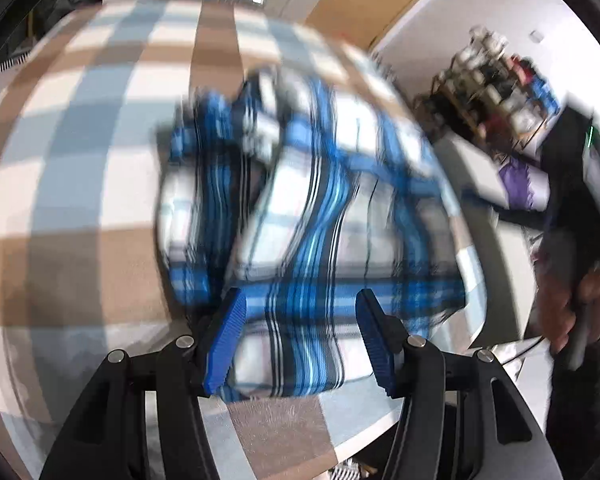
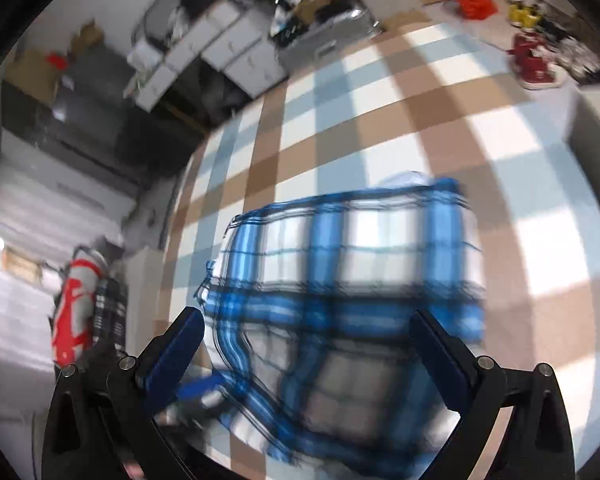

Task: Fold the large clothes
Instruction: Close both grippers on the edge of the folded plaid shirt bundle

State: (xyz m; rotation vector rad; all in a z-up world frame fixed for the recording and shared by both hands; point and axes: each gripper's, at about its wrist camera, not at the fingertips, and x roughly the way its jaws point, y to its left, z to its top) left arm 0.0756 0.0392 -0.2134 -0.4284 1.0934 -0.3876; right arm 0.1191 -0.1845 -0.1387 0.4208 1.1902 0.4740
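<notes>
**Plaid shirt bundled on the checked cloth, both grippers spread above it**

A blue-and-white plaid shirt [image 1: 300, 208] lies in a compact, folded bundle on a table covered by a checked cloth [image 1: 80, 140] of tan, pale blue and white squares. Both views are smeared by motion blur, so fine detail in the folds cannot be made out.

In the left wrist view the bundle's long axis runs away from the camera, from just under the fingers toward the far side of the table, leaning a little to the left at its far end. The near edge sits close to the table's front edge. In the right wrist view the shirt [image 2: 340, 280] appears as a rough rectangle — its broad blue bands cross it both along and across the frame — with rumpled fabric trailing down at the lower left.

The left gripper [image 1: 302, 336] has its jaws set wide, a blue-padded finger on either side of the shirt's near end, with nothing pinched between them (whether the pads touch the fabric cannot be told). The right gripper [image 2: 304, 356] is likewise spread wide, framing the shirt's near portion and gripping nothing.

At the right of the left wrist view, a hand [image 1: 572, 304] holds a dark handle.
</notes>
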